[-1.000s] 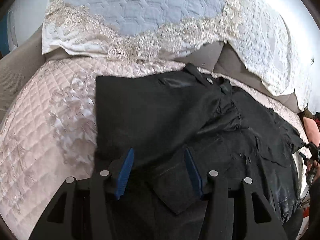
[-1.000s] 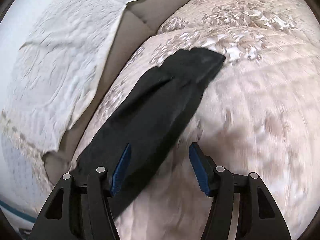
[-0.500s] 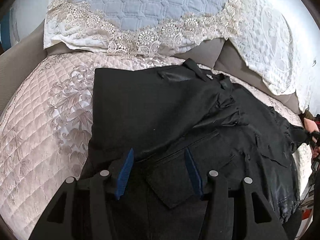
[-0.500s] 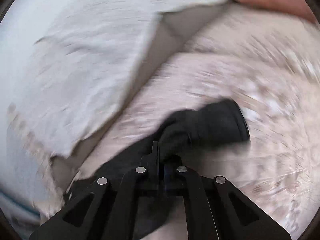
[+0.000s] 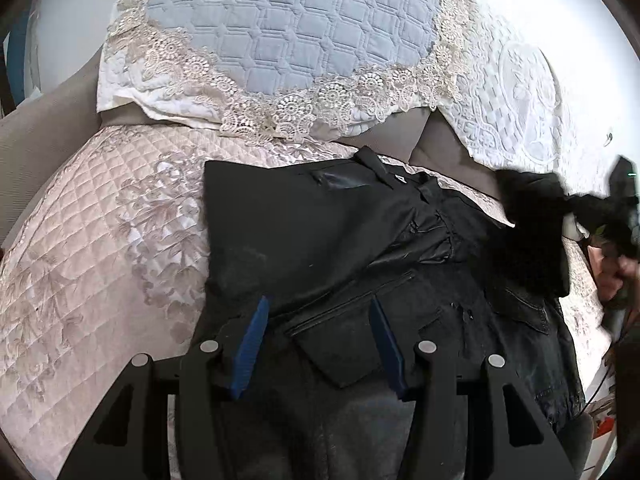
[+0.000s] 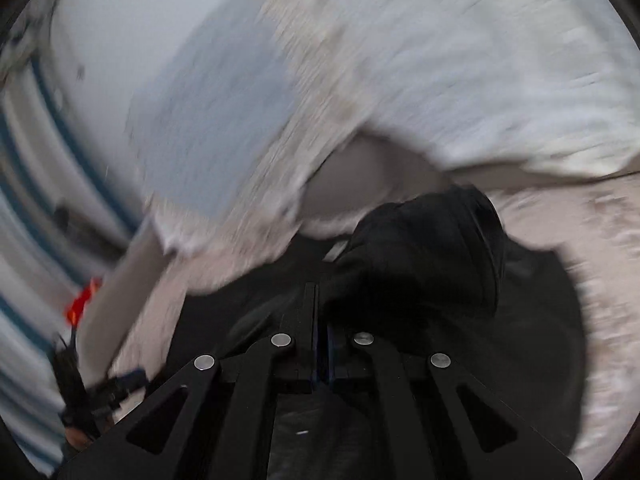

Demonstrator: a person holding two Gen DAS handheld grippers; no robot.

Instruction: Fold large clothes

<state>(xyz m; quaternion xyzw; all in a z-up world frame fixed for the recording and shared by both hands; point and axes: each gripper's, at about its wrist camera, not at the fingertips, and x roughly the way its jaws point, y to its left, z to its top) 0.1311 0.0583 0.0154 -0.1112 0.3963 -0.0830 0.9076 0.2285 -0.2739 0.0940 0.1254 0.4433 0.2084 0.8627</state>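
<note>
A large black jacket (image 5: 320, 248) lies spread on the pale quilted sofa seat (image 5: 100, 260). My left gripper (image 5: 318, 334) is open, its blue pads (image 5: 252, 344) low over the jacket's pocket flap (image 5: 340, 344), holding nothing. My right gripper (image 6: 320, 320) is shut on the jacket's black sleeve (image 6: 424, 264) and holds it lifted over the jacket body. The right gripper also shows in the left wrist view (image 5: 612, 216) at the far right, with the sleeve end (image 5: 532, 196) hanging from it. The right wrist view is motion-blurred.
A blue quilted cushion with a lace border (image 5: 288, 52) and a white embroidered cover (image 5: 516, 100) lean on the grey sofa back (image 5: 400, 140) behind the jacket. A red object (image 6: 82, 300) shows at the left edge of the right wrist view.
My right gripper shut on the sleeve end, lifted it and swung it left over the jacket body. My left gripper stayed open over the jacket.
</note>
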